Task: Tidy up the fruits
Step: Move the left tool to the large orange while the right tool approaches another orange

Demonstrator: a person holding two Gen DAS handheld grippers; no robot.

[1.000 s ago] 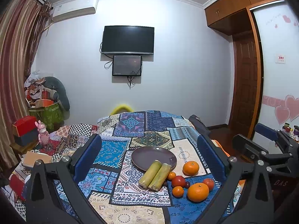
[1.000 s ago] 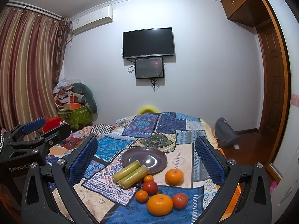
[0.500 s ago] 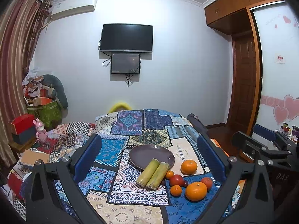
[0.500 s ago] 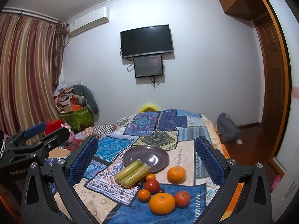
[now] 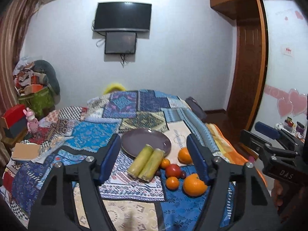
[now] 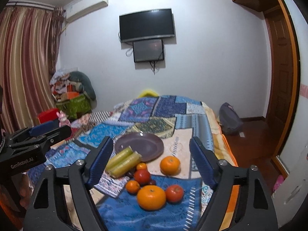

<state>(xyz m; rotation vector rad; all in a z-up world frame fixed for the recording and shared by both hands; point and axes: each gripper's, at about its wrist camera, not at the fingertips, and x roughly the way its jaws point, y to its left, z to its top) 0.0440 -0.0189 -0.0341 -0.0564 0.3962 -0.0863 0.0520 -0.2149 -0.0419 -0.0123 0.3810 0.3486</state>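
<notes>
A dark purple plate (image 5: 142, 141) (image 6: 142, 142) lies on the patchwork cloth. Two yellow-green sugarcane pieces (image 5: 147, 161) (image 6: 123, 161) rest against its near rim. Beside them lie large oranges (image 5: 194, 184) (image 6: 151, 197), a second orange (image 5: 183, 155) (image 6: 170, 165), small tangerines (image 5: 172, 182) (image 6: 132, 186) and red tomatoes (image 5: 173, 170) (image 6: 142, 176). My left gripper (image 5: 154, 157) is open and empty, hovering above the sugarcane. My right gripper (image 6: 150, 161) is open and empty above the fruit. Each gripper shows at the edge of the other's view.
The patchwork cloth (image 5: 92, 132) covers a table or bed whose right edge (image 6: 225, 146) drops to a wooden floor. A bag (image 6: 230, 122) sits on the floor. Boxes and a pink toy (image 5: 31, 120) stand at the left. A TV (image 5: 122, 17) hangs on the wall.
Both grippers have moved forward and down toward the fruit; plate and fruit now appear larger and sit between the fingers. Nothing on the cloth has moved.
</notes>
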